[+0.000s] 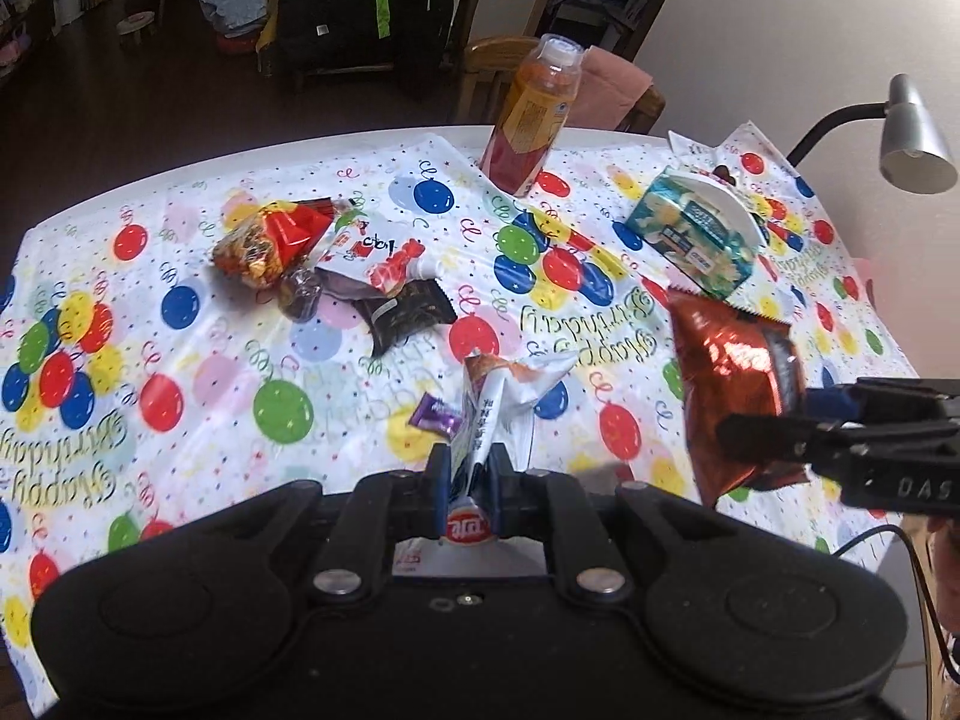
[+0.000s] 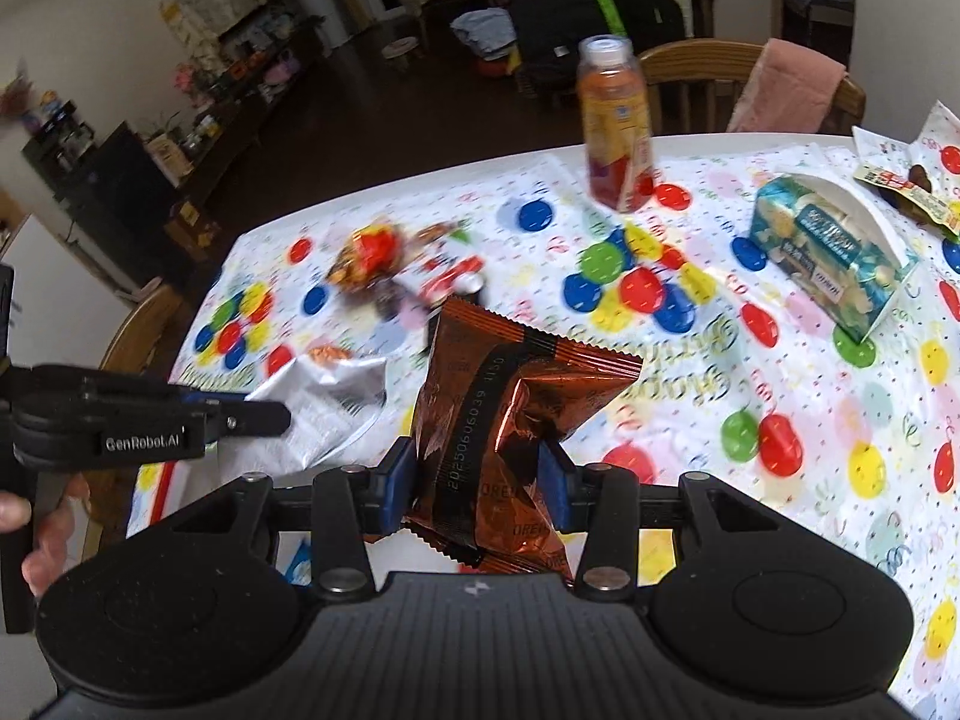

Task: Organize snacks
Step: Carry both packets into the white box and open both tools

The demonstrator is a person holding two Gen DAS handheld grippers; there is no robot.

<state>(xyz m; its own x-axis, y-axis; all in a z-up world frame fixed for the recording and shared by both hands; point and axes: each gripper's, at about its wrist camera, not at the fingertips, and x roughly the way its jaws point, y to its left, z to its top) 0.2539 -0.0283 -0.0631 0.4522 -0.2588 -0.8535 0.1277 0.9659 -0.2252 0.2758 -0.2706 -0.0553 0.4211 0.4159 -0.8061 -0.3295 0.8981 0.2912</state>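
Observation:
My left gripper [image 1: 471,474] is shut on a white snack packet [image 1: 504,402], held above the balloon tablecloth [image 1: 198,396]; the same packet [image 2: 324,408] shows at the left of the right wrist view. My right gripper [image 2: 477,480] is shut on a copper-brown foil snack bag [image 2: 510,408], seen also at the right in the left wrist view as the foil bag [image 1: 732,384]. Several snacks lie in a heap on the cloth: a red-gold bag [image 1: 270,240], a dark wrapper [image 1: 408,309], a white-red pouch [image 1: 384,258] and a small purple candy [image 1: 435,414].
An orange drink bottle [image 1: 531,120] stands at the table's far side. A teal tissue box [image 1: 696,228] lies to the right, with another packet [image 2: 912,180] behind it. A desk lamp [image 1: 912,138] is at the right edge. Wooden chairs [image 2: 696,78] stand beyond the table.

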